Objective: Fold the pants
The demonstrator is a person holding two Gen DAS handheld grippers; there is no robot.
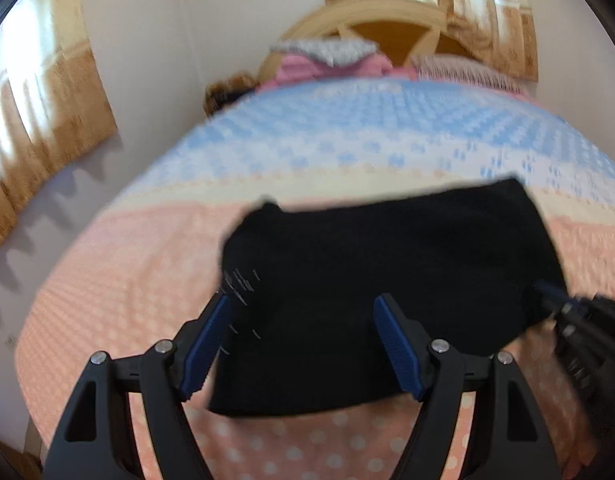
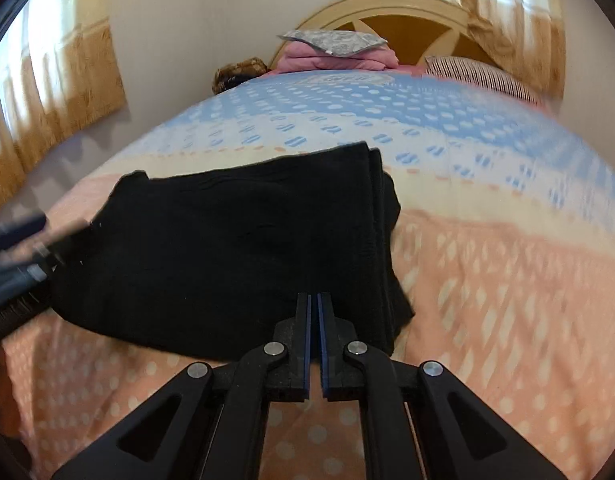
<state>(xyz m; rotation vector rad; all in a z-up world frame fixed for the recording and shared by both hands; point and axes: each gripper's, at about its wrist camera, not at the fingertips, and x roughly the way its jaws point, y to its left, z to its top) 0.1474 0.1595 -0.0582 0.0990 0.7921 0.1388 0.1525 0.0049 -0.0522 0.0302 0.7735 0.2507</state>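
I see the black pants [image 2: 235,252] lying folded into a compact stack on the near, pink-dotted part of the bedspread [image 2: 507,280], their layered edges showing along the right side. My left gripper [image 1: 301,340] stands wide over the stack's near left part, its blue pads [image 1: 399,348] clear of the cloth and holding nothing. My right gripper [image 2: 313,304] sits at the stack's near right part with its jaws pressed together, and I see no cloth caught between them.
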